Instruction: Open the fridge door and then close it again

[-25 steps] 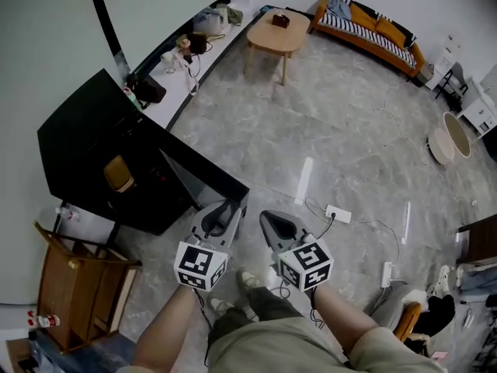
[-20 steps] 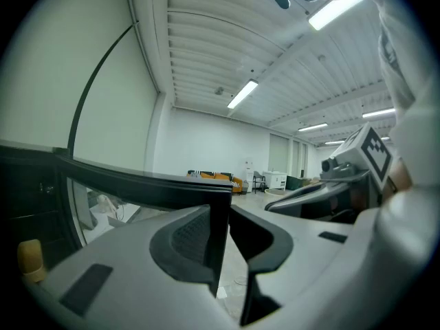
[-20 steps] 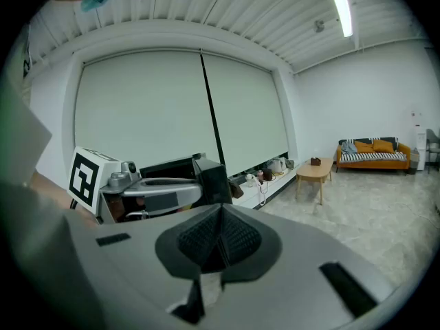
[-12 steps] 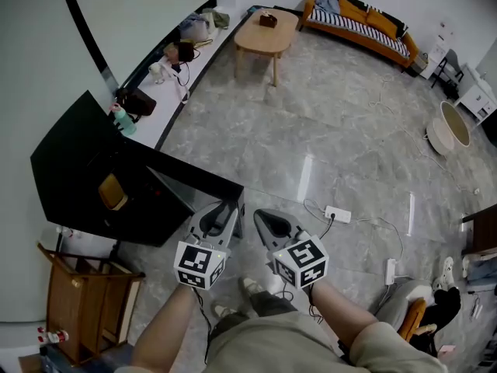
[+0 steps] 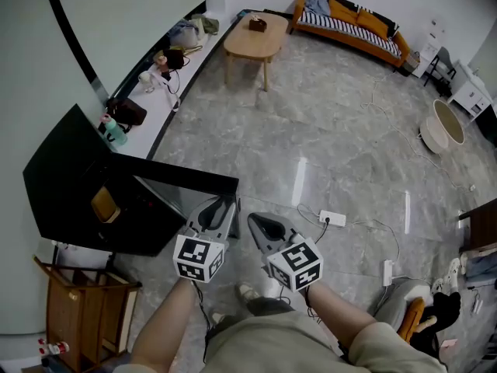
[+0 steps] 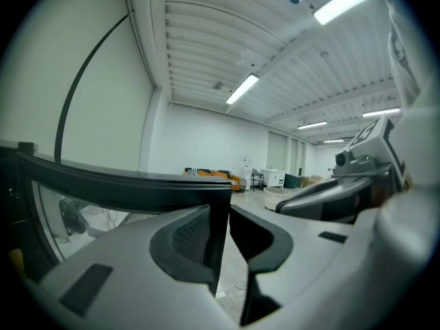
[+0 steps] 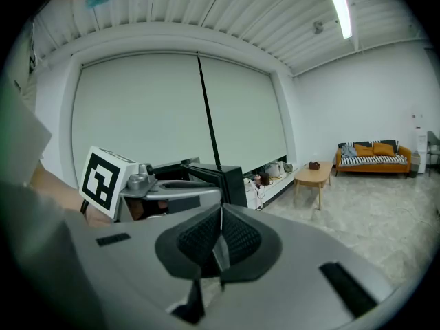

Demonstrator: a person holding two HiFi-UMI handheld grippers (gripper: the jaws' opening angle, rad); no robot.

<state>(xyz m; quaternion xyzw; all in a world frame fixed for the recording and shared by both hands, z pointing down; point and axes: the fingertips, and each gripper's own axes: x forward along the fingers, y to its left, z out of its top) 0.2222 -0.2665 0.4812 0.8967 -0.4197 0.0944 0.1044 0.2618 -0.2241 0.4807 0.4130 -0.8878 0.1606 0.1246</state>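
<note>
Black with a glass pane, the fridge door [image 5: 186,182] stands swung open from the fridge [image 5: 66,169], its free edge pointing toward me. The fridge sits at the left of the head view, against the pale wall. From here I see my left gripper [image 5: 227,205] clamped on that free edge. In the left gripper view the door's dark vertical edge runs straight between the two jaws, with the pads closed against it on either side. Inside the open cabinet I can make out a yellow item [image 5: 103,205], though not what it is.

My right gripper [image 5: 253,222] hangs just beside the left one, apart from the door. In the right gripper view its jaws are pressed together with nothing between them.

Beyond the fridge, a low white ledge [image 5: 140,127] runs along the wall, carrying bags and small clutter. Farther off stand a light wooden coffee table [image 5: 252,43] and an orange sofa [image 5: 349,23] with a striped seat. On the grey stone floor [image 5: 311,123], a white power strip [image 5: 332,218] lies near the right gripper. A wooden stand [image 5: 78,301] is at the lower left, next to the fridge.
</note>
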